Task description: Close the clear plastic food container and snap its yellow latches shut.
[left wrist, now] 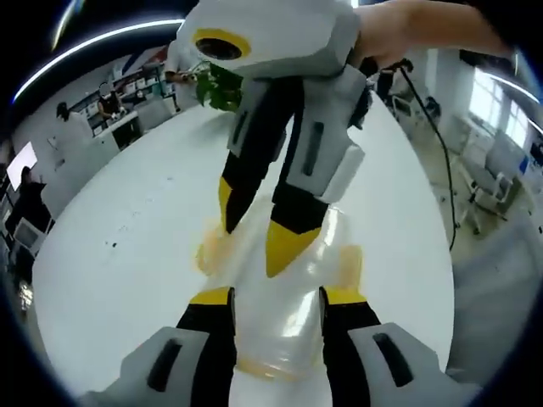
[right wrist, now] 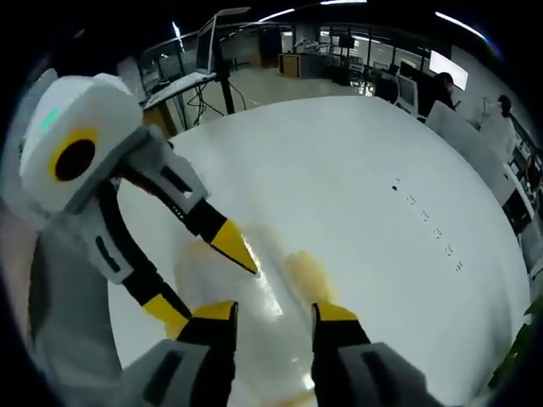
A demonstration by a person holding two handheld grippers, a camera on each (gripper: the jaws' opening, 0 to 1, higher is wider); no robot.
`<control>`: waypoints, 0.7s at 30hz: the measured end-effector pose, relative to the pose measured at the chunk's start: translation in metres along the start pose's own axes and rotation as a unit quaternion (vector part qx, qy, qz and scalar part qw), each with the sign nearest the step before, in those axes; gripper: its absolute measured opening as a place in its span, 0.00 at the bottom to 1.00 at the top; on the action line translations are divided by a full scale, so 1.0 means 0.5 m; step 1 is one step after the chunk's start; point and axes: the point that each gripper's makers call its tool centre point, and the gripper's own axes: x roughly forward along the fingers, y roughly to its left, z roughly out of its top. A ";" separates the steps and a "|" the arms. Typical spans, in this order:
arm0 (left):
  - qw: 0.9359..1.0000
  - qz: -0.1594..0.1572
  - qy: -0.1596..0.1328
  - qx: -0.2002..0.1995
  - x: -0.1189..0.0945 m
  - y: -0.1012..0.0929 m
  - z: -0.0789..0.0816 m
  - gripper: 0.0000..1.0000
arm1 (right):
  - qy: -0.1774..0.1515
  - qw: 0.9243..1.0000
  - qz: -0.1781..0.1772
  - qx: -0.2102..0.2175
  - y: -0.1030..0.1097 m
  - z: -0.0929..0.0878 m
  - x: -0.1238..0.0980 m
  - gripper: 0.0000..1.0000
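Note:
The clear plastic container (left wrist: 284, 326) lies on the white table (left wrist: 127, 237) with its lid down, and pale yellow latches (left wrist: 209, 254) show at its sides. My left gripper (left wrist: 278, 298) is open, its jaws straddling the container's near end. My right gripper (left wrist: 259, 233) reaches down from the far side, open, one yellow tip on the lid and the other by the left latch. In the right gripper view the container (right wrist: 271, 297) lies between the jaws of my right gripper (right wrist: 273, 311), a yellow latch (right wrist: 304, 270) shows ahead, and the left gripper (right wrist: 204, 284) comes in from the left.
A green plant (left wrist: 219, 85) stands at the table's far edge. Small dark marks (right wrist: 428, 222) dot the tabletop (right wrist: 365, 161). Desks, screens and people (left wrist: 32, 203) fill the room beyond the table. A cable (left wrist: 437, 144) trails off to the right.

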 end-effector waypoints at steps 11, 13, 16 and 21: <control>0.996 -0.032 0.010 0.082 0.013 -0.045 -0.005 0.52 | 0.023 0.999 0.026 -0.022 -0.006 0.002 0.020 0.42; 0.994 -0.026 0.023 0.101 0.020 -0.046 -0.015 0.52 | 0.022 0.999 0.035 -0.023 -0.002 0.003 0.024 0.43; 0.986 0.000 0.022 0.165 0.025 -0.038 -0.016 0.50 | 0.025 0.998 0.046 -0.015 -0.003 0.006 0.029 0.44; 0.986 -0.001 0.006 0.164 0.027 -0.036 -0.019 0.49 | 0.044 0.997 0.070 -0.010 -0.003 0.007 0.037 0.46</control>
